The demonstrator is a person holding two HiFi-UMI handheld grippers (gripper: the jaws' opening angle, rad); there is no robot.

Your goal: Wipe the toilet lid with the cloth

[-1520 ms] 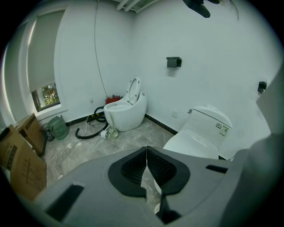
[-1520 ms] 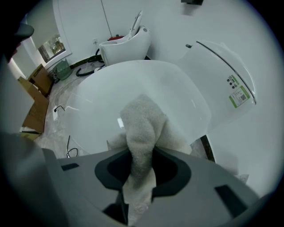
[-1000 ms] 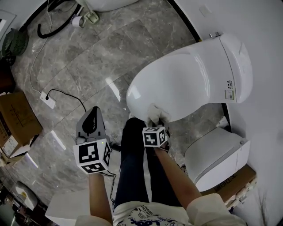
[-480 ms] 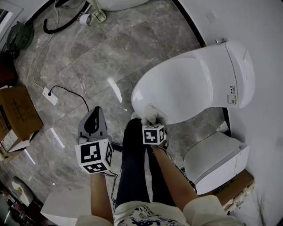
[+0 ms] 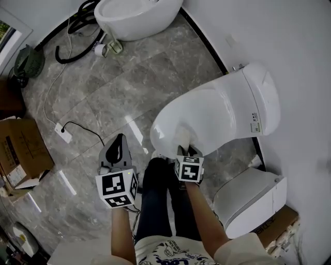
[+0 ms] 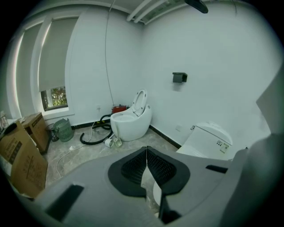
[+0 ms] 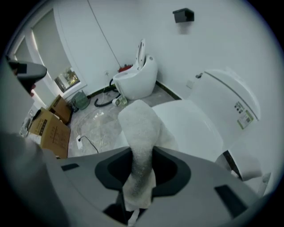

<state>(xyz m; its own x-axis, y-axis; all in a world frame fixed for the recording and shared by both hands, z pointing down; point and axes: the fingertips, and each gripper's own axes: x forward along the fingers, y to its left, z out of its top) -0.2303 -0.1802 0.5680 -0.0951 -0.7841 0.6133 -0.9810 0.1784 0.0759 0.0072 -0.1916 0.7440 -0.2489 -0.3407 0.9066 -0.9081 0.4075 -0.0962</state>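
Since a second ago the head view has swung, bringing the oval toilet bowl (image 5: 137, 15) fully into sight at 12 o'clock, and the right gripper (image 5: 186, 151) now points straight up the frame rather than leaning toward 11 o'clock. Its jaws are clamped on the white cloth (image 7: 138, 128), which stands up between them and folds forward. In the head view the cloth (image 5: 182, 137) lies pressed on the closed toilet lid (image 5: 217, 111) near the lid's front edge, at about its 7 o'clock. The lid fills the frame's 1 to 2 o'clock area, with the tank end toward 2 o'clock.

The left gripper (image 5: 118, 150) hangs over the grey marble floor (image 5: 119, 88), at 9 o'clock of the right one and well apart from the toilet. Its jaws are pressed together with nothing between them. A cardboard box (image 5: 20, 150) sits at 9 o'clock.
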